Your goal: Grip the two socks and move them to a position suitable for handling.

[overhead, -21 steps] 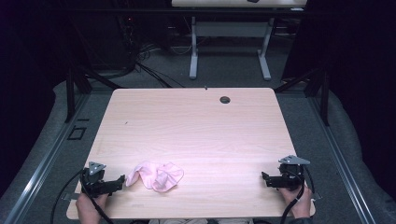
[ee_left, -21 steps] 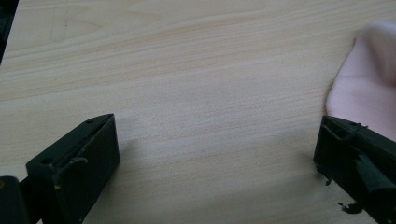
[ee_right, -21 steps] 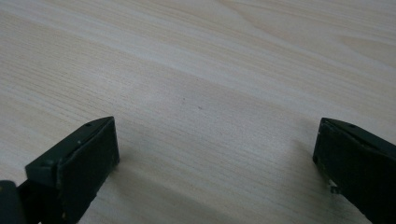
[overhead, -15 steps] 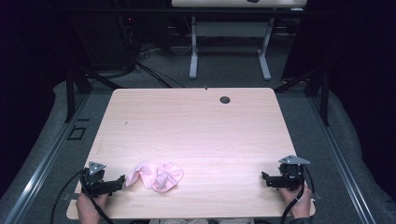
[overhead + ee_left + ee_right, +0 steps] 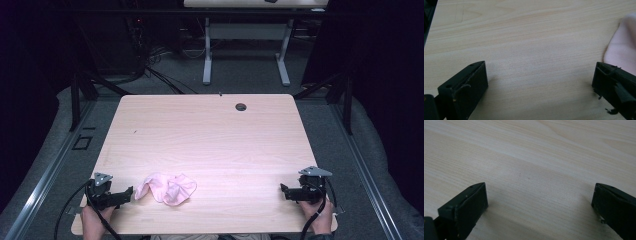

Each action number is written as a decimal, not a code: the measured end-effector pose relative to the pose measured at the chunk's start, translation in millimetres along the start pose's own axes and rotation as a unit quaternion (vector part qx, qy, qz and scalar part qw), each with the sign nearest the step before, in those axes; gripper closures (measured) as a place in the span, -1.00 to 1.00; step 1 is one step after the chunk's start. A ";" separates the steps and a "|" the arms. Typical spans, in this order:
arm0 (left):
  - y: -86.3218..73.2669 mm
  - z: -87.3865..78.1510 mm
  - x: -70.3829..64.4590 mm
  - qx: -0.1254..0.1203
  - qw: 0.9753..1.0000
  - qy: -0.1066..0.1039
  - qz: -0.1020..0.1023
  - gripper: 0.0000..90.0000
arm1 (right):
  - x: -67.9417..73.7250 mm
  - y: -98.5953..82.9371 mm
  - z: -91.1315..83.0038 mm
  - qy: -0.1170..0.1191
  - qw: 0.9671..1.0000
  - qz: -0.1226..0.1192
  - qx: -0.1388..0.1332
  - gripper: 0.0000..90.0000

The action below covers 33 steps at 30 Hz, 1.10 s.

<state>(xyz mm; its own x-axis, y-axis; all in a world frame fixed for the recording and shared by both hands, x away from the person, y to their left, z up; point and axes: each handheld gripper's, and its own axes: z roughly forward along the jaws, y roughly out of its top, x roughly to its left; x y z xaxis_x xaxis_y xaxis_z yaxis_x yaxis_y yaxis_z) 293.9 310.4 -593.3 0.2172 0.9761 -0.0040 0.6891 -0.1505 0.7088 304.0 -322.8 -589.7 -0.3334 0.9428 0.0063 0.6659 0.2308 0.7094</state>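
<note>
High view, lower third of the frame: the crumpled pink cloth (image 5: 166, 188) lies on the light wood-grain desk (image 5: 210, 140), left of centre and close to the near edge. Its fabric is bunched into loose folds and no edge is laid flat.

Progress, as a judgement: work on the cloth appears not to have started. Nothing is gripped, lifted or spread. The full handling of the cloth is left to do, starting with a first grasp.

Left gripper (image 5: 118, 196), lower left of the high view: it rests at the desk with the jaws pointing toward the cloth and stopping just beside its left edge. In the left gripper view the jaws stand wide apart with bare desk between them; the pink cloth (image 5: 621, 50) sits at the right edge of the frame, just beyond the right-hand jaw. Contact between that jaw and the fabric cannot be determined.

Right gripper (image 5: 290, 192), lower right of the high view: well apart from the cloth. In the right gripper view the jaws stand wide apart over bare desk (image 5: 529, 170), holding nothing.

Count:
- pink cloths: one
- grippers: two, one per hand
- desks in use: one, with one dark round grommet hole (image 5: 241, 107) near its far edge
- a second desk frame (image 5: 245, 50) stands beyond, at the top of the frame
</note>
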 end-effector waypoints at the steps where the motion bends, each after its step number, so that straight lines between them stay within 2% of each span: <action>1: -0.1 0.3 0.2 -0.002 1.000 0.002 -0.003 -0.99 | 0.0 0.0 0.0 -0.001 1.000 0.000 0.000 -1.00; 6: 0.3 -4.2 1.3 -0.003 1.000 0.011 -0.015 -0.99 | -0.3 0.1 -0.1 0.000 1.000 0.001 0.001 -1.00; 9: 3.0 -16.6 1.4 -0.025 0.999 0.008 -0.032 -0.99 | -0.5 -0.1 0.1 0.000 1.000 0.000 -0.001 -1.00; 11: 8.2 -28.6 -2.3 -0.042 0.999 0.006 -0.032 -0.99 | -0.7 -0.2 -0.1 0.000 1.000 -0.001 -0.001 -1.00; 13: 15.2 -42.7 -8.8 -0.063 0.998 0.002 -0.021 -0.99 | -0.6 -0.2 -0.2 0.000 1.000 -0.001 0.000 -1.00; 16: 27.0 -63.2 -20.6 -0.098 0.995 -0.007 -0.009 -0.98 | -0.6 -0.2 -0.2 0.000 1.000 -0.001 0.000 -1.00; 20: 40.3 -76.3 -38.7 -0.111 0.993 -0.045 0.006 -0.98 | -0.7 -0.1 -0.1 0.001 1.000 -0.001 0.000 -1.00; 28: 55.4 -70.8 -79.5 -0.095 0.989 -0.094 0.064 -1.00 | -0.8 -0.2 0.1 0.000 1.000 -0.002 -0.001 -1.00; 30: 57.8 -68.2 -91.1 -0.084 0.988 -0.105 0.080 -1.00 | -0.7 -0.2 0.0 0.000 1.000 -0.001 -0.001 -1.00; 33: 60.0 -62.3 -109.9 -0.072 0.984 -0.120 0.110 -0.99 | -0.8 -0.2 0.0 0.001 1.000 -0.002 -0.001 -1.00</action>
<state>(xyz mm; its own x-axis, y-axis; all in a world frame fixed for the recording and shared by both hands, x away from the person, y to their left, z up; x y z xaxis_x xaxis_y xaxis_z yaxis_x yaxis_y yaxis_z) 268.3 203.9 -506.3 0.5179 0.8554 0.0064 0.5065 -0.3127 0.8036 304.2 -323.6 -589.8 -0.3367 0.9416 0.0049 0.6631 0.2334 0.7112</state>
